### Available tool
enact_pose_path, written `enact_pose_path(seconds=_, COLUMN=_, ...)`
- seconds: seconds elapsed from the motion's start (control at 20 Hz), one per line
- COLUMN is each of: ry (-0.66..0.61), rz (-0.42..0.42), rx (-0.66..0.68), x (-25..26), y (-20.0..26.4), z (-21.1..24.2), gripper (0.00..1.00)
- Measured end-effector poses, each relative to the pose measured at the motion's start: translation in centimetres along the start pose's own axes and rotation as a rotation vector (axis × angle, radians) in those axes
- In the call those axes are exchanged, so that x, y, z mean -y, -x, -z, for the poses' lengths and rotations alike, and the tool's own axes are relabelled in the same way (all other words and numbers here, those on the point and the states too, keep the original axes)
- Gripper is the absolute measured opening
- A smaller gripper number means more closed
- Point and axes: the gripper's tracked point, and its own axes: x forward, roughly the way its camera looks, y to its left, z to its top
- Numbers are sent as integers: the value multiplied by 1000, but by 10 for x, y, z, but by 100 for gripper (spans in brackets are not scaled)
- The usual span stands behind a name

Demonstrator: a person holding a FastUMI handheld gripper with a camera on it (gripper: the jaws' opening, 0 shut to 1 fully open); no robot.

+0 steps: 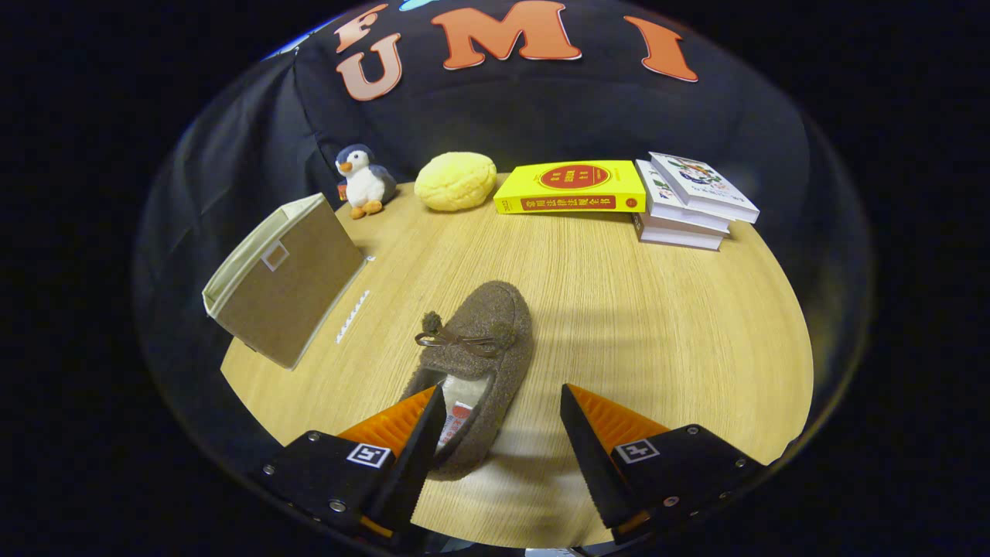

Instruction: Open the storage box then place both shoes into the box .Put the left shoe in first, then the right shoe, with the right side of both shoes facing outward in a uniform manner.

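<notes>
A brown fuzzy slipper shoe [478, 340] with a small bow and pompoms lies on the wooden table [657, 325], toe pointing away from me. Its heel end sits just between and slightly left of my fingers, partly hidden by the left finger [418, 433]. My gripper [503, 410] is open, its fingers spread wide above the table, and neither one presses on the shoe. To the left stands the beige fabric storage box [282, 278], its lid leaning up, with a small label window on the side facing me.
Along the table's far edge sit a plush penguin [363, 182], a yellow bun-shaped cushion [455, 180], a yellow book [572, 187] and a stack of white books [692, 201]. A white strip [352, 317] lies on the table beside the box.
</notes>
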Motion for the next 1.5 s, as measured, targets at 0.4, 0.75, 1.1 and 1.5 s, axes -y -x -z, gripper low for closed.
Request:
enact_pose_path(seconds=0.4, ry=7, rz=95, rx=-90, x=6, y=-44, z=12, gripper=63)
enact_pose_path(seconds=0.75, ry=-66, rz=186, rx=-73, x=13, y=-60, z=4, gripper=12)
enact_pose_path(seconds=1.1, ry=-183, rz=165, rx=4, x=-28, y=-20, z=-53, gripper=4)
enact_pose_path(seconds=1.5, ry=-199, rz=35, rx=79, x=-156, y=18, z=-152, gripper=4)
